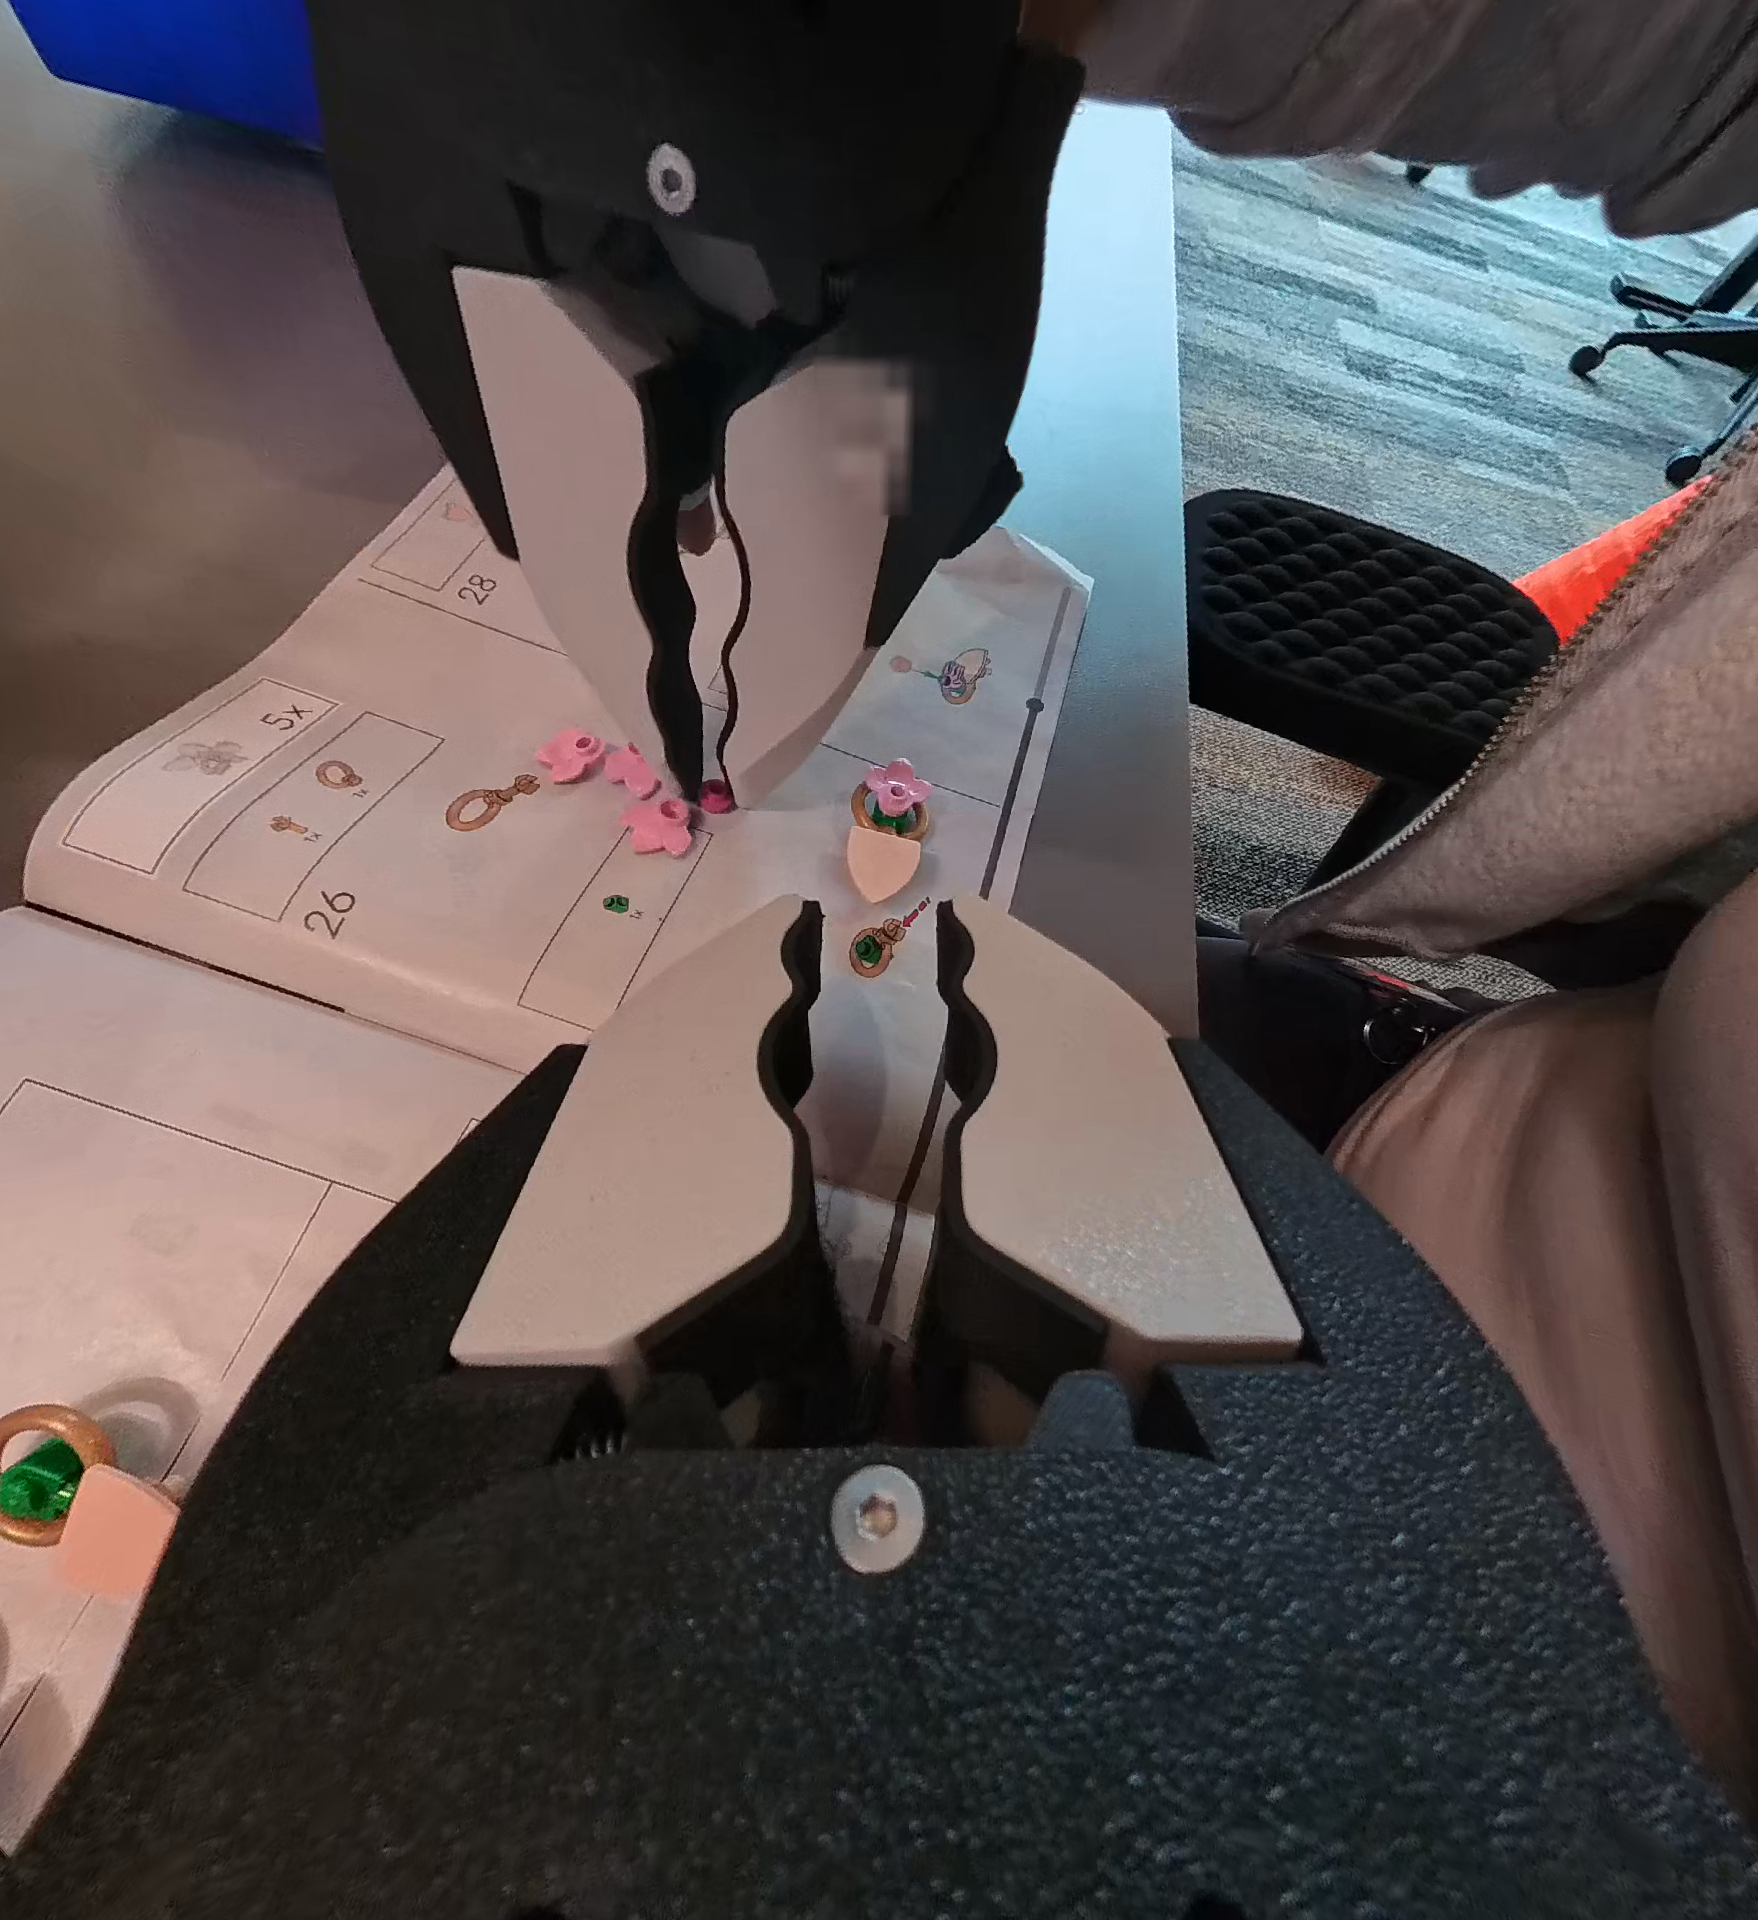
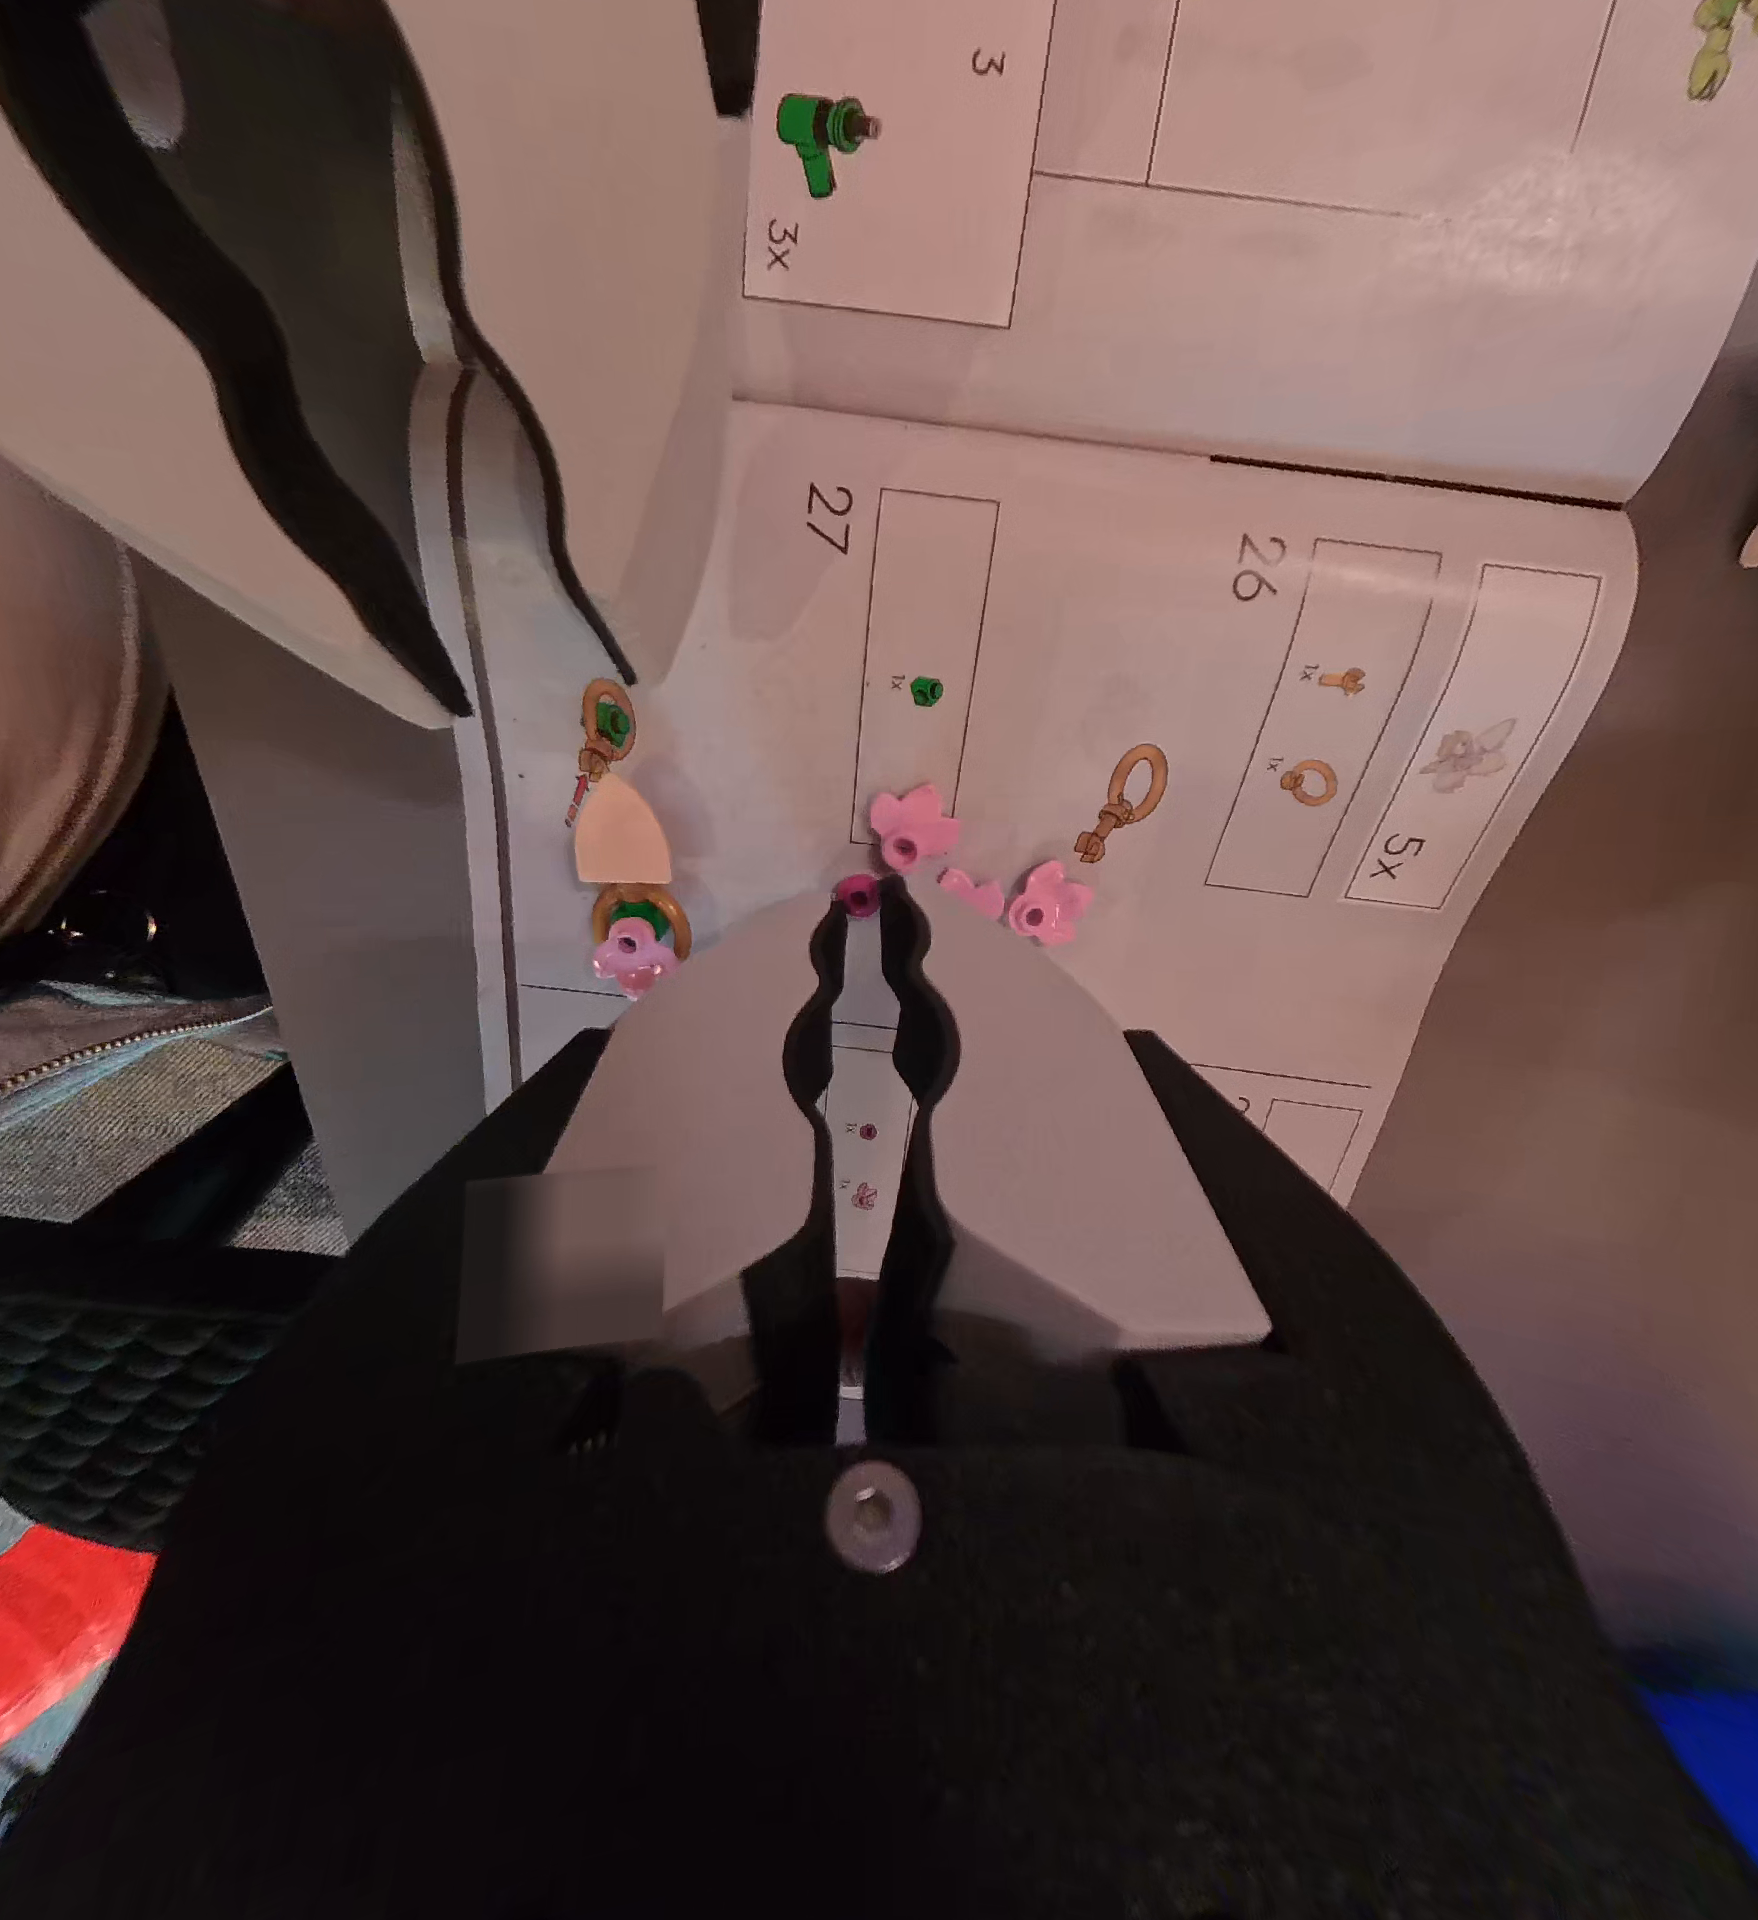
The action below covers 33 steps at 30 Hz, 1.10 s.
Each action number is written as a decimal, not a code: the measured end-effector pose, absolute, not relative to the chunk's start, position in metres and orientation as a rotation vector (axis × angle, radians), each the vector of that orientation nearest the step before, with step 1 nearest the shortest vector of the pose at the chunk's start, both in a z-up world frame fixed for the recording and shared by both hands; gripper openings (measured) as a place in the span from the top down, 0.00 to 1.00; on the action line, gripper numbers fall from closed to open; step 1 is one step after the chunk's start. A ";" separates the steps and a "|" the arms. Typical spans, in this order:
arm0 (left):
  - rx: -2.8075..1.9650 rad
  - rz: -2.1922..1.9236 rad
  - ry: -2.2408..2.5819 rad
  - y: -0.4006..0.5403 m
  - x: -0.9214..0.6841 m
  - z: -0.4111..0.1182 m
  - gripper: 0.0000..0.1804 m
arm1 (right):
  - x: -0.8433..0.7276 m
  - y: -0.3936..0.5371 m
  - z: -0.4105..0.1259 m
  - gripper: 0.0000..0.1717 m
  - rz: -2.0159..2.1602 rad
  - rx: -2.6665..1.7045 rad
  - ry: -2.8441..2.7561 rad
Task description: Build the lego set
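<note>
**Right gripper pinches a small magenta stud on an open instruction booklet**

Left wrist view: a grey table (image 1: 179, 416) stands by striped carpet with a black mesh chair beside it. An open instruction booklet (image 1: 262, 1039) covers the table. The left gripper (image 1: 877, 914) hangs above the page with its jaws apart and nothing between them; nearest to it is a small assembly of gold ring, green piece, pink flower and tan shield tile (image 1: 887, 831). Farther off, the right gripper (image 1: 711, 798) points down, tips set on a magenta stud (image 1: 717, 798) beside three loose pink flowers (image 1: 659, 823). A second ring assembly (image 1: 54, 1486) lies at lower left.

Right wrist view: the booklet again fills the background. The right gripper's jaws are nearly closed, its fingertips (image 2: 842, 914) pressed on either side of the magenta stud, which rests on the page. The pink flowers lie just right of it, the tile assembly to the left.
</note>
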State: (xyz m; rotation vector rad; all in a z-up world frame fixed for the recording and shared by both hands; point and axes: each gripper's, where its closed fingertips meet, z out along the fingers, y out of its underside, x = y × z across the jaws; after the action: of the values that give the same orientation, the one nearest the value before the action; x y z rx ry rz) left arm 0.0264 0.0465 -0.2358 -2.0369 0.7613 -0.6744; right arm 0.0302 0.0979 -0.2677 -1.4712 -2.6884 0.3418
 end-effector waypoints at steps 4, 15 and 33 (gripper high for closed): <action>-2.040 -0.667 0.762 0.047 0.026 -0.237 0.88 | 0.036 0.096 -0.259 0.97 0.383 -1.472 -2.621; -2.051 -0.652 0.780 0.046 0.027 -0.239 0.88 | 0.054 0.079 -0.252 0.98 0.427 -1.529 -2.568; -2.061 -0.660 0.780 0.045 0.028 -0.240 0.88 | 0.059 0.090 -0.268 1.00 0.400 -1.610 -2.581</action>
State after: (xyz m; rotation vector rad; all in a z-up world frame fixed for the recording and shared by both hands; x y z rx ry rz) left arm 0.0276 0.0455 -0.2405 -2.0609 0.7798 -0.6596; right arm 0.0593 0.0905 -0.2679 -1.6101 -2.5814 0.4004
